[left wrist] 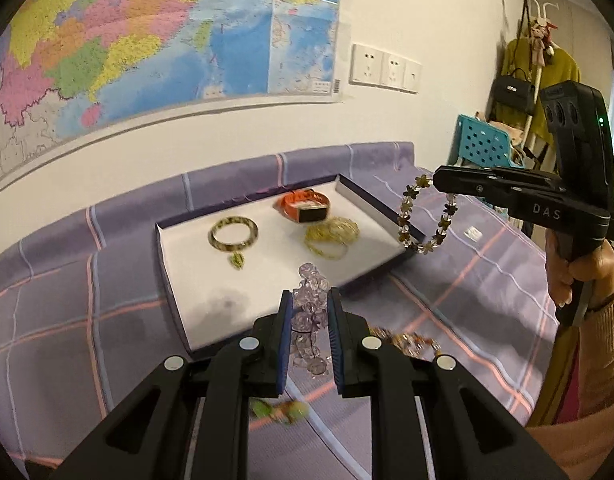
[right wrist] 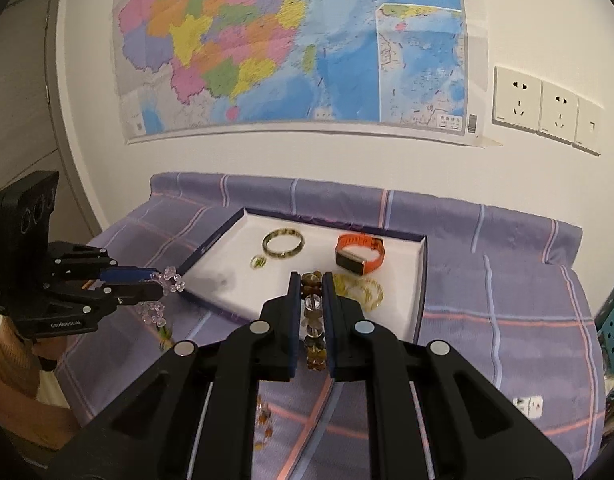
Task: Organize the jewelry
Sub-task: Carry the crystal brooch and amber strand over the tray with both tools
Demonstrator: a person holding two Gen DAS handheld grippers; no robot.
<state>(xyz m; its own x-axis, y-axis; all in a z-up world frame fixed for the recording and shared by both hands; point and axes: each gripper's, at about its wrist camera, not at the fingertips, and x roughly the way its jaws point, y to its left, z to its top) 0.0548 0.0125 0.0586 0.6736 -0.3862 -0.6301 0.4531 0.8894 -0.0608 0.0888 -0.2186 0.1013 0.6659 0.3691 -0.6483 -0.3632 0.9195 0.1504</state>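
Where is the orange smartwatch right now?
The orange smartwatch lies inside the white tray, at its far right corner near the wall, just behind the coiled yellow bracelet and right of the green bangle.

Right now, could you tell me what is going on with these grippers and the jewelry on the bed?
A person is sorting jewelry into a shallow white tray on the purple checked bedspread. The left gripper is shut on a clear lilac bead bracelet, held above the tray's near edge. The right gripper is shut on a brown flower-bead bracelet, lifted beside the tray. A green bangle, an orange watch and a yellow bead bracelet already lie inside.
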